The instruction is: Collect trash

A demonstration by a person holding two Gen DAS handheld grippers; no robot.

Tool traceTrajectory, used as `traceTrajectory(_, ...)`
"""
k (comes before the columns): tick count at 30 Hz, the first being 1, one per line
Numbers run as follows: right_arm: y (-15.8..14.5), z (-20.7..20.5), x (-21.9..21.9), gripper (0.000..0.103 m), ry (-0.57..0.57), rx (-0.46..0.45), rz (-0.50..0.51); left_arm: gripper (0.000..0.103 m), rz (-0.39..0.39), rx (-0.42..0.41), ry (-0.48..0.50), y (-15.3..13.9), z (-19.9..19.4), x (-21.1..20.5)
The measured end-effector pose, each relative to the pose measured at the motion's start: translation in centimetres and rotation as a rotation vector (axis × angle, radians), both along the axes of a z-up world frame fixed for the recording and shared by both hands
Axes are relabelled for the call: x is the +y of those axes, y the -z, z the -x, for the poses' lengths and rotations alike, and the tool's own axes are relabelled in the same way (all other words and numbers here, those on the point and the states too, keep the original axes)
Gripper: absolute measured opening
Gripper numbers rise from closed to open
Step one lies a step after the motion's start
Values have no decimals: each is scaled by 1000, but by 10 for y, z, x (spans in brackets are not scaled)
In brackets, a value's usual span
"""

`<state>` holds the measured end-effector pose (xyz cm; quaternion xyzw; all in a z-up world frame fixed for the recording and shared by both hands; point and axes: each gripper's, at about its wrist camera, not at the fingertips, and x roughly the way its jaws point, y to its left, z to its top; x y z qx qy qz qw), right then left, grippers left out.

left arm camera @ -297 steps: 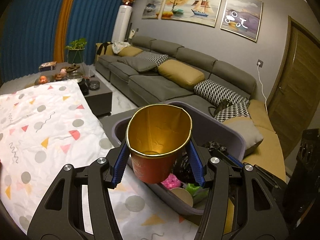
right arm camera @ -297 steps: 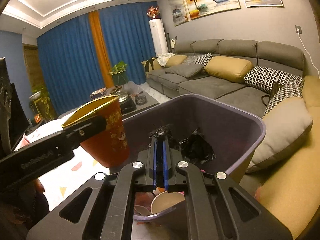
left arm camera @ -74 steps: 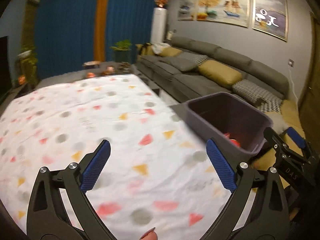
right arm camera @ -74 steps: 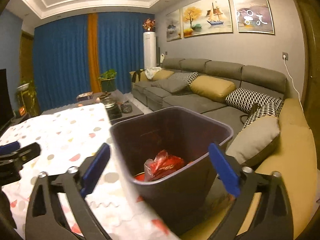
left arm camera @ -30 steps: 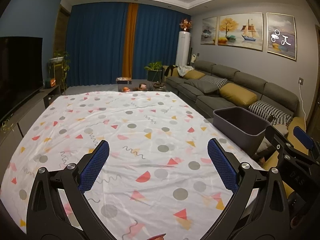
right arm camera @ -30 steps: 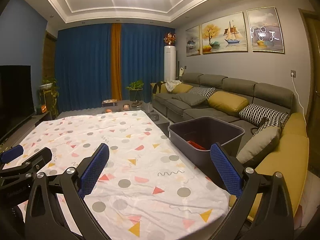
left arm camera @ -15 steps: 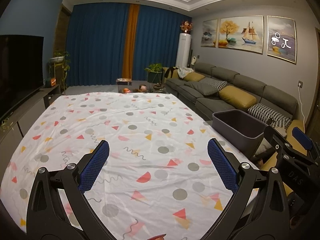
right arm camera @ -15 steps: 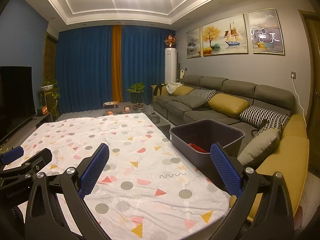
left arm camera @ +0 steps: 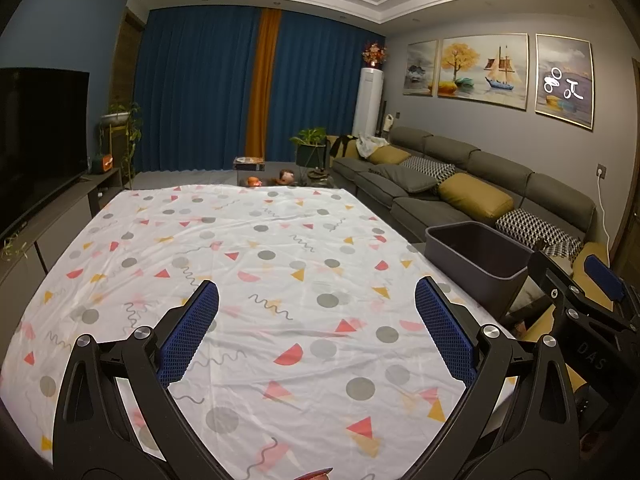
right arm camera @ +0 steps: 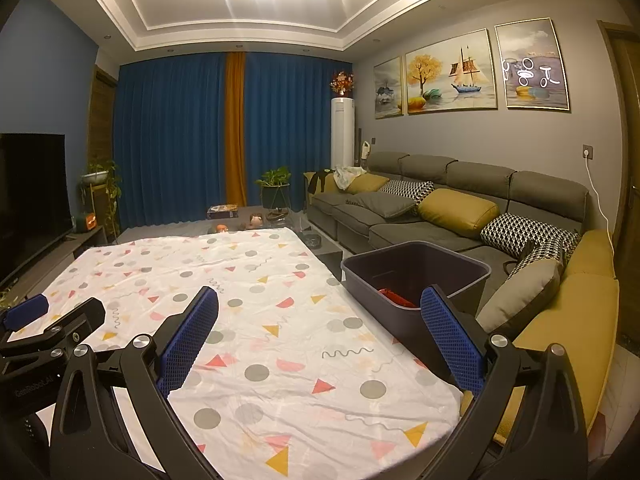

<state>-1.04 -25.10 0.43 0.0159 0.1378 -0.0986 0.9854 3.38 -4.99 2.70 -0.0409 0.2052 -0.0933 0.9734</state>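
Hovering tongs [left arm camera: 316, 312] spread wide, bin [left arm camera: 476, 258] beside tablecloth [left arm camera: 240, 248] edge

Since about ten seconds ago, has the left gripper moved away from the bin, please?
Yes. The left gripper, then shut on a cup right over the grey bin, now hangs open above the patterned tablecloth, with the bin far off to its right beside the sofa.

Items I logged, by material and finish. Tabletop [left arm camera: 280, 248]: covered in thin white printed cloth, matt, lightly creased. Bin [right arm camera: 416, 280]: smooth grey-purple plastic, dull sheen, with something red and glossy inside. Left tool [left arm camera: 316, 320] and right tool [right arm camera: 320, 320]: matt black plastic arms, bright metal screw heads, blue pads [left arm camera: 188, 336] with a rough mesh texture. Sofa [right arm camera: 440, 216]: matt grey cloth.
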Motion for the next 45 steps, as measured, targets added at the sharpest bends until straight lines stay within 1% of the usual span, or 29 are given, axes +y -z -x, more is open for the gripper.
traceTrajectory(45,-5,2,5,97,-3,-11,-5,97,6,-2,-6,-1,2,1)
